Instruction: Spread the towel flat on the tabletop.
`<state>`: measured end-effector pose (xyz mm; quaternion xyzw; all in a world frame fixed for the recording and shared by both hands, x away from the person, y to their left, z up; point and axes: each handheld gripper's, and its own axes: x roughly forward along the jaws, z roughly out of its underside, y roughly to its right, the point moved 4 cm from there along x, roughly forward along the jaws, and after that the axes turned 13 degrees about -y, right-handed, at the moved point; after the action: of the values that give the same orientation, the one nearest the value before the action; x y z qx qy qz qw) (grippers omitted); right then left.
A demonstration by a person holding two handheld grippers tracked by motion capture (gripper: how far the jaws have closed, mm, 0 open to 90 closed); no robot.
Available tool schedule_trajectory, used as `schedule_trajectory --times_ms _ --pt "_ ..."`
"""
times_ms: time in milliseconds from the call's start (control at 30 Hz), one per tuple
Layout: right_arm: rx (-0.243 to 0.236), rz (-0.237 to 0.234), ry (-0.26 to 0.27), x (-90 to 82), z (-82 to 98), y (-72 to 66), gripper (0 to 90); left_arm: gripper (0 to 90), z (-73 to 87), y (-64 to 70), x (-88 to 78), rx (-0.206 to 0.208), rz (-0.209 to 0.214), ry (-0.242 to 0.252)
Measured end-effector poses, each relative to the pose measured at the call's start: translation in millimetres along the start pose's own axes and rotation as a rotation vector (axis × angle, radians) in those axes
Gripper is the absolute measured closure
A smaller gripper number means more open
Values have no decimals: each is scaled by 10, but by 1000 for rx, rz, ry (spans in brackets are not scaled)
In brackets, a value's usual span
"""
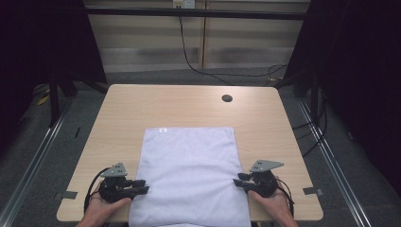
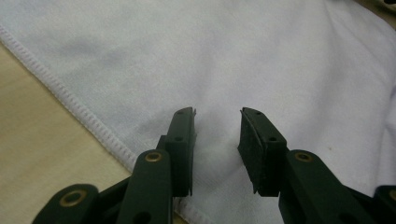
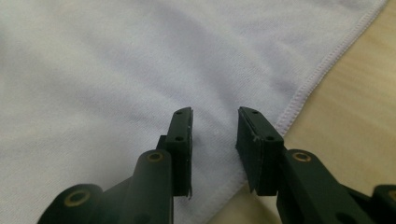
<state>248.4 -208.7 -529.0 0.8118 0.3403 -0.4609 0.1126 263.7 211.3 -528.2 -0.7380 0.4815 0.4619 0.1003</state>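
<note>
A pale lilac towel [image 1: 189, 175] lies flat on the wooden table [image 1: 142, 104], its near end hanging over the front edge. My left gripper [image 1: 143, 186] sits at the towel's left hem, jaws apart, pointing inward. In the left gripper view the towel [image 2: 233, 60] spreads under the open left gripper [image 2: 217, 140], nothing pinched between the pads. My right gripper [image 1: 238, 179] rests at the towel's right hem, pointing inward. In the right gripper view the right gripper [image 3: 215, 140] stands open above the stitched edge of the towel [image 3: 116, 70], holding nothing.
A small white label [image 1: 162, 130] marks the towel's far edge. A round cable hole [image 1: 227, 98] sits in the tabletop at the back right. Black cables [image 1: 198, 66] trail on the floor behind the table. Metal rails run along both sides.
</note>
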Motion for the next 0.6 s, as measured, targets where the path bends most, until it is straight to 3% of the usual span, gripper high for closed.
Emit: schedule_trajectory --times_ms 100,167,200,300,367,400,433,467,500,567,600 --pt "2 -5 -4 -48 82 -88 661 628 37 110 6 14 14 -8" --pt "9 -23 -5 -84 141 -130 662 639 41 154 6 54 -20 -14" --pt "22 -36 -2 -102 168 -143 663 631 27 152 21 52 4 -17" --pt "35 -58 37 -123 133 -135 654 625 -109 29 26 30 -19 19" --pt "48 -67 85 -144 46 -85 649 624 -250 -91 16 14 -60 51" --pt "55 -63 95 -138 7 -56 645 624 -313 -146 24 9 -43 58" --pt "50 -58 98 -119 -27 -27 639 624 -371 -212 23 8 -67 67" --pt "50 -56 90 -97 -50 -12 632 623 -419 -286 22 -21 -79 86" --pt "48 -59 86 -71 -67 -1 629 620 -447 -346 34 -41 -63 86" --pt "42 -57 69 -28 -90 10 612 617 -458 -410 92 -47 -95 64" --pt "35 -62 72 -14 -104 16 611 612 -449 -426 131 -57 -83 47"
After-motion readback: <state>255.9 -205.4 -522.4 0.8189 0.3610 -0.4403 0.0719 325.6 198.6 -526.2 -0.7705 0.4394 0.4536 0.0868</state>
